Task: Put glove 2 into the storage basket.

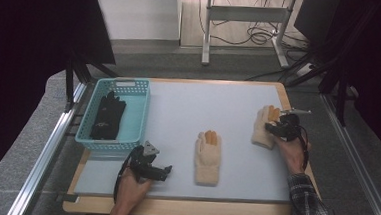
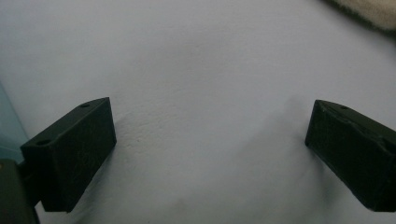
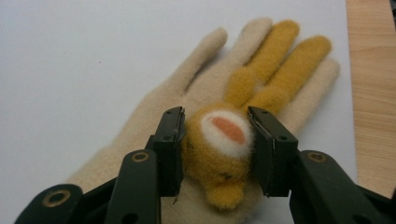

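Firmly R gripper (image 3: 215, 140) round cream glove (image 3: 196, 93)

Second cream glove (image 2: 369, 11) cut off

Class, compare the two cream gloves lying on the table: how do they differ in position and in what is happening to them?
The middle glove lies near the table's centre, untouched; the right glove lies near the right edge. The right gripper is shut on the right glove's mustard animal patch, while the left gripper stands open over bare table, off the middle glove. Both gloves are fluffy cream with mustard fingers, lying flat, fingers pointing away.
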Available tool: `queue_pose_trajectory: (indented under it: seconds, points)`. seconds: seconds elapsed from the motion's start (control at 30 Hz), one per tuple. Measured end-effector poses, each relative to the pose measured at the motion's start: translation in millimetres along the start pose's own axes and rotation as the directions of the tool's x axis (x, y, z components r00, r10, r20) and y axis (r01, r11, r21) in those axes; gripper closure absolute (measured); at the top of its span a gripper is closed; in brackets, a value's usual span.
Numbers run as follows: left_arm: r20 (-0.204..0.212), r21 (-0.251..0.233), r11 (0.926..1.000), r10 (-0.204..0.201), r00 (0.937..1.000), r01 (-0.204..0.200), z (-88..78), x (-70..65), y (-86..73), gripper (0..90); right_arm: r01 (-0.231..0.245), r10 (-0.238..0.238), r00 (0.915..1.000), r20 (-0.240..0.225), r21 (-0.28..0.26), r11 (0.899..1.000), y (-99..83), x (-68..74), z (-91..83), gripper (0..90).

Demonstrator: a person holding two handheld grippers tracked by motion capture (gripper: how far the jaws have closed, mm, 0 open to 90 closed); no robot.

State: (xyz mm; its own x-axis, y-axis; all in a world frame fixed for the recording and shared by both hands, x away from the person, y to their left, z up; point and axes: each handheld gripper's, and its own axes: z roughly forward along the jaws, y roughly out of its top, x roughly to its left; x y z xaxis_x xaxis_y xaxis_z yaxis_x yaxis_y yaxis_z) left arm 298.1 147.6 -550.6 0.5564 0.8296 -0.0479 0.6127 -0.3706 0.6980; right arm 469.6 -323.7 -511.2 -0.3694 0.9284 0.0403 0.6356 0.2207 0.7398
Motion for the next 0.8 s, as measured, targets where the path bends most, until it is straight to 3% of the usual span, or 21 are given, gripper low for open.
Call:
queue_pose_trajectory:
  seconds: [0.4,0.8]
  points:
    - [-0.001,0.001,1.0,0.0,1.0,0.0,-0.1,-0.1,0.0,2.1,0.029,-0.031,0.9989,-0.036,-0.045,0.999,7.0,11.0,-28.8,57.5]
    - [-0.001,-0.001,1.0,-0.001,1.0,0.001,0.1,-0.1,-0.1,2.1,0.085,-0.097,0.9867,-0.13,-0.092,0.992,7.7,46.2,-54.6,57.3]
